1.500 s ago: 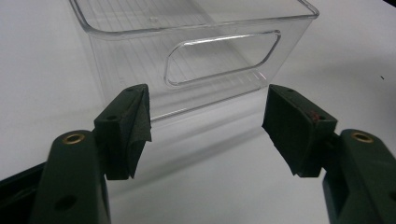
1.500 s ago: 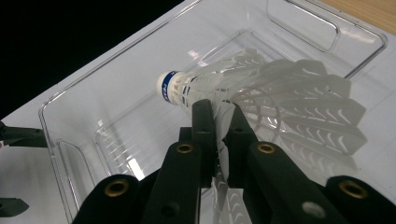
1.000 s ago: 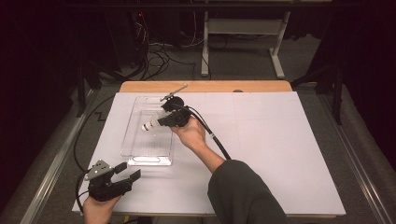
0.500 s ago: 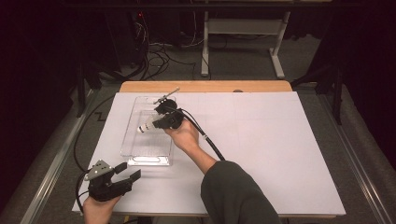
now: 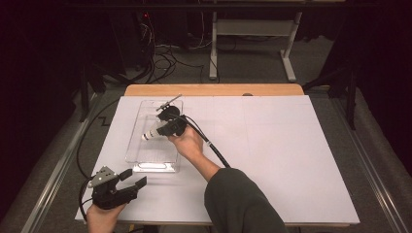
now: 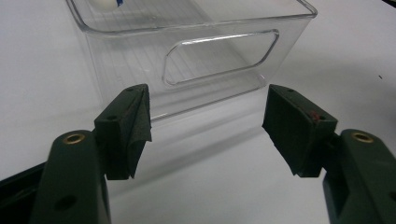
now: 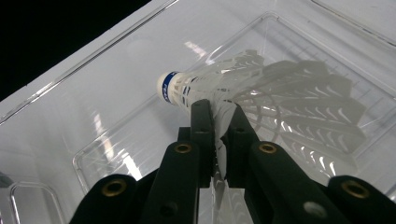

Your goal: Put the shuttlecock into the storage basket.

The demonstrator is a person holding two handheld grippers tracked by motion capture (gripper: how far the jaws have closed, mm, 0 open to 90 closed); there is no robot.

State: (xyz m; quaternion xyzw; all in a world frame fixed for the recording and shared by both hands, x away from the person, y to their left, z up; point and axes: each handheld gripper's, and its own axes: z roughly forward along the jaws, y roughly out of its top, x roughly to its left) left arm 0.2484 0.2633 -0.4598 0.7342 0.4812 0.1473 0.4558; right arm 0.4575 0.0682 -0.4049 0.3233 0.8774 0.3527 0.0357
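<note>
Shuttlecock [image 7: 261, 100] pinched in right gripper [image 7: 218, 109] fingers, inside clear bin [image 5: 133, 145], unreleased; left gripper [image 6: 205, 126] fingers wide, empty on tabletop [image 5: 291, 155].

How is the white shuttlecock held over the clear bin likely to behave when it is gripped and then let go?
The shuttlecock probably flexes: its thin slotted skirt looks pinched flat between the right gripper's shut jaws. It is likely very light, being mostly open mesh. Released into the clear bin, it may roll in an arc around its small rounded cork.

I am working in what looks like a lab: white-covered desk [image 5: 291, 160], tangled cables [image 5: 165, 56] on grey carpet [image 5: 252, 63], metal-legged bench [image 5: 286, 48] behind.
</note>
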